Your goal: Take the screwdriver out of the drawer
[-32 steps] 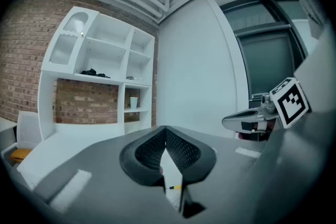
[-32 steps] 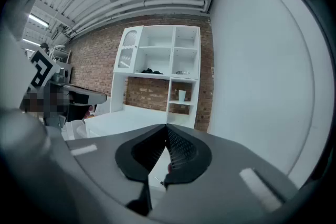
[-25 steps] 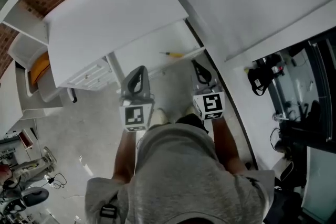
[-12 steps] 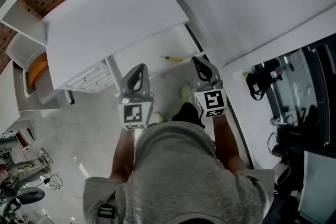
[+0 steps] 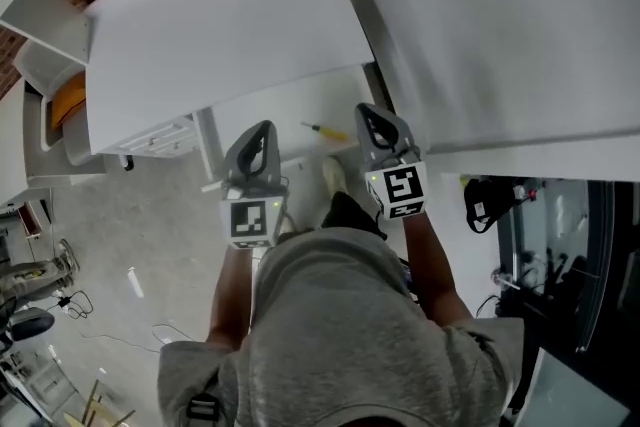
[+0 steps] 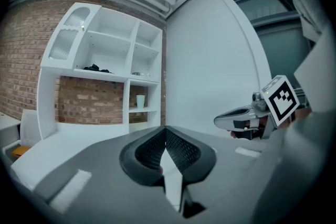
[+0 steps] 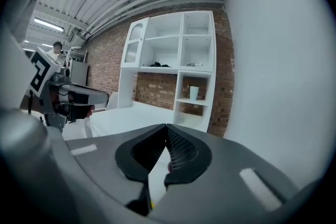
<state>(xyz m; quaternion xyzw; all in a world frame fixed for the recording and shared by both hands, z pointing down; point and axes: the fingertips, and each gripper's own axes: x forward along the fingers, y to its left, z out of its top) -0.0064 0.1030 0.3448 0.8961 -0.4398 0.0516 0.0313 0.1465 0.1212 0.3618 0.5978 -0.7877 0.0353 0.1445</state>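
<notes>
Screwdriver with a yellow handle lies on the white floor of an open drawer, seen from above in the head view. The drawer juts out from under a white countertop. A person stands facing it, holding a two-jaw gripper in each hand.

The left gripper hovers over the drawer's left part; in the left gripper view its jaws are pressed together with nothing between them. The right gripper hovers at the drawer's right end; in the right gripper view its jaws are likewise clenched and empty.

The tool rests between the two grippers, much nearer the right one, just to the left of its tip. Its long axis runs across the drawer, roughly crosswise to the way both grippers point, with the yellow handle toward the right gripper and the thin shaft pointing toward the left. The right hand looks best placed to take it, and its jaws would first need to open.
</notes>
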